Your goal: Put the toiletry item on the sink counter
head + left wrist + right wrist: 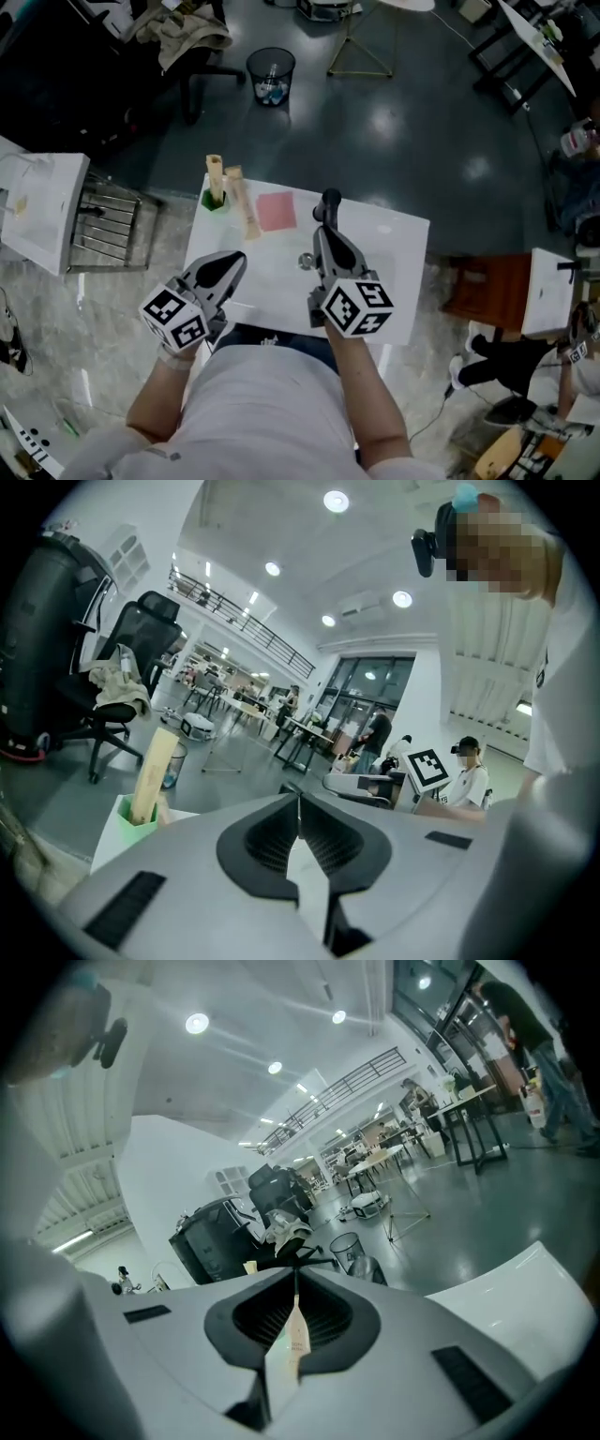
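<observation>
On the white tabletop (281,267), a green cup (215,200) holds an upright beige stick-like item (215,175). A long beige box (244,204) lies beside it, with a pink flat square (276,211) to its right. My left gripper (238,259) hovers over the table's near left part, jaws shut and empty, short of the cup. The left gripper view shows its shut tips (300,799) and the cup (134,817) at far left. My right gripper (328,199) reaches further, just right of the pink square. Its jaws (296,1274) meet at the tip with nothing held.
A mesh waste bin (271,75) stands on the dark floor beyond the table. A white shelf unit with a wire rack (56,211) is at the left, and a brown stool (487,291) at the right. An office chair with draped cloth (183,37) stands far back.
</observation>
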Available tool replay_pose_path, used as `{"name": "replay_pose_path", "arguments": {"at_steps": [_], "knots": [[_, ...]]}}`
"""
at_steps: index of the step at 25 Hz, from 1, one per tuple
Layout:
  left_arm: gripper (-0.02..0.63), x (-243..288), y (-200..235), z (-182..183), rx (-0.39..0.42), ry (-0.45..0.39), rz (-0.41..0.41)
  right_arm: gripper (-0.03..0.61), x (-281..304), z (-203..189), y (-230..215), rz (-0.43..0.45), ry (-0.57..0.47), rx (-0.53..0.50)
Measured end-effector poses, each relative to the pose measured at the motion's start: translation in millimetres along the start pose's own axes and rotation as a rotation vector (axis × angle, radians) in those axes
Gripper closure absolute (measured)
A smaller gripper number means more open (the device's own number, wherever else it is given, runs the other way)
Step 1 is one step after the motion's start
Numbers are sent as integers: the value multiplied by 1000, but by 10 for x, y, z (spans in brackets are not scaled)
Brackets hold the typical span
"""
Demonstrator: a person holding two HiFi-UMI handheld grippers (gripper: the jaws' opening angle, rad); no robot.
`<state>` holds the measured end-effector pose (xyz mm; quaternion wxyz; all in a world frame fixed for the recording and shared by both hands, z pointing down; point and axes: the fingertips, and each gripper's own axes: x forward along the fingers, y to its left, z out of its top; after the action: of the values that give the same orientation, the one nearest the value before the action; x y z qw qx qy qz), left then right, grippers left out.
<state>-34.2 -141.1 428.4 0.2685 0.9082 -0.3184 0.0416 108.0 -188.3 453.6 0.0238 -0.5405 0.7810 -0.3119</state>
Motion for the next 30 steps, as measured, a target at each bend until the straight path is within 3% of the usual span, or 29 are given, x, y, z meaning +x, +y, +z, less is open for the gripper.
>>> {"name": "replay_pose_path", "arguments": {"at_steps": [13,30], "knots": [[595,348,-468,171,66,35,-148,554,-639,313,129,-39,-48,-248],[595,496,-655,156,114,66,-207,555,-833,245,127,-17,-48,-237]]}}
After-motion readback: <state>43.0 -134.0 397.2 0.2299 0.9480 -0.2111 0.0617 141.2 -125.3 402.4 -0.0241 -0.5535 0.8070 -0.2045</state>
